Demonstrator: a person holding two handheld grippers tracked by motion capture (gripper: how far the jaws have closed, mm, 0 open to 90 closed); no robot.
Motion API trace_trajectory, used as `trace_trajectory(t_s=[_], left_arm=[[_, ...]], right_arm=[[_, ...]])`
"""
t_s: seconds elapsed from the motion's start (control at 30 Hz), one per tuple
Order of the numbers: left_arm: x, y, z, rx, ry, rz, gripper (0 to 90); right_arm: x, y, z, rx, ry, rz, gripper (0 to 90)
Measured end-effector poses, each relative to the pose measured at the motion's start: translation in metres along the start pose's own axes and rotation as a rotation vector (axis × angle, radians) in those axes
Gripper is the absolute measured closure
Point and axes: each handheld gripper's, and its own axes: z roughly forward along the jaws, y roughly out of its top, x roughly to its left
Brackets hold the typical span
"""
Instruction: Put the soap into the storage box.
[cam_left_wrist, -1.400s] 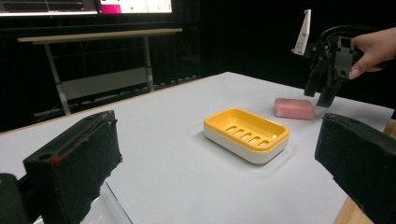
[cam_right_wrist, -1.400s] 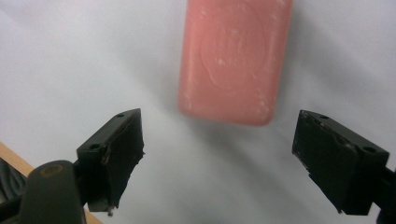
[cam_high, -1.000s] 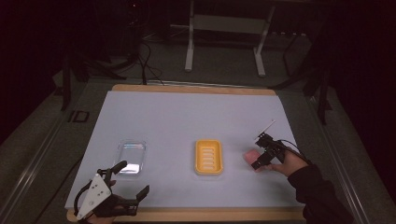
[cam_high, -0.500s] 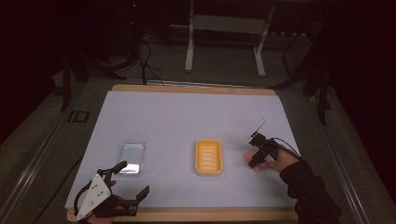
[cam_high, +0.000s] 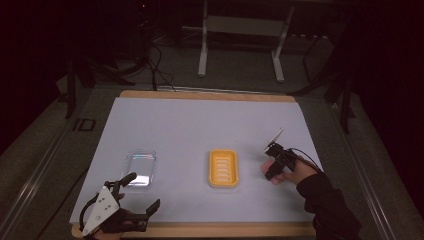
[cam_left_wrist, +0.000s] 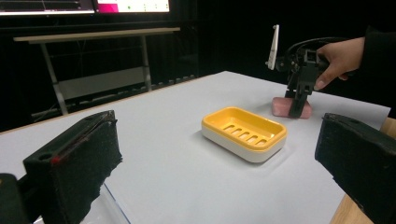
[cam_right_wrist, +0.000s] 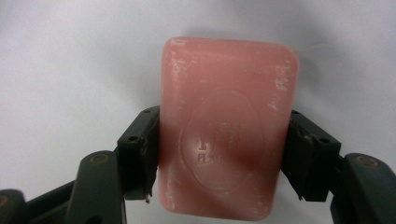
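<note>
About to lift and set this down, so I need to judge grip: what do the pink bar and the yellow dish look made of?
The pink bar looks like hard soap: matte, waxy, with an embossed oval stamp and whitish scuffs. It lies on the table between the right gripper fingers, which press its long sides. The yellow dish looks like smooth, slightly glossy moulded plastic, a slotted yellow tray on a white base.

A dim lab: white-topped table (cam_high: 200, 125), monitors (cam_left_wrist: 84, 5), floor cables (cam_high: 155, 60), metal stand (cam_high: 240, 30).

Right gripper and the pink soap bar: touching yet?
Touching. In the right gripper view, the right gripper has just closed, both pads pressing the long sides of the soap bar, no gap showing.
</note>
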Motion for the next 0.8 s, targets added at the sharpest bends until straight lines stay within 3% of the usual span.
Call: trace_trajectory(t_s=[0.23, 0.3, 0.4, 0.53, 0.8], left_arm=[[0.0, 0.0, -0.001, -0.002, -0.001, 0.001, 0.3], [0.0, 0.0, -0.001, -0.001, -0.002, 0.002, 0.3], [-0.001, 0.0, -0.001, -0.002, -0.003, 0.003, 0.3], [-0.001, 0.0, -0.001, -0.002, -0.003, 0.003, 0.3], [-0.001, 0.001, 0.001, -0.001, -0.007, 0.003, 0.3]], right_arm=[[0.001, 0.003, 0.0, 0.027, -0.011, 0.011, 37.0], [0.002, 0.003, 0.0, 0.027, -0.009, 0.067, 37.3], [0.007, 0.004, 0.0, 0.037, -0.047, 0.085, 37.4], [0.013, 0.004, 0.0, 0.026, -0.081, 0.147, 37.6], [0.022, 0.005, -0.004, -0.006, -0.066, 0.248, 37.6]])
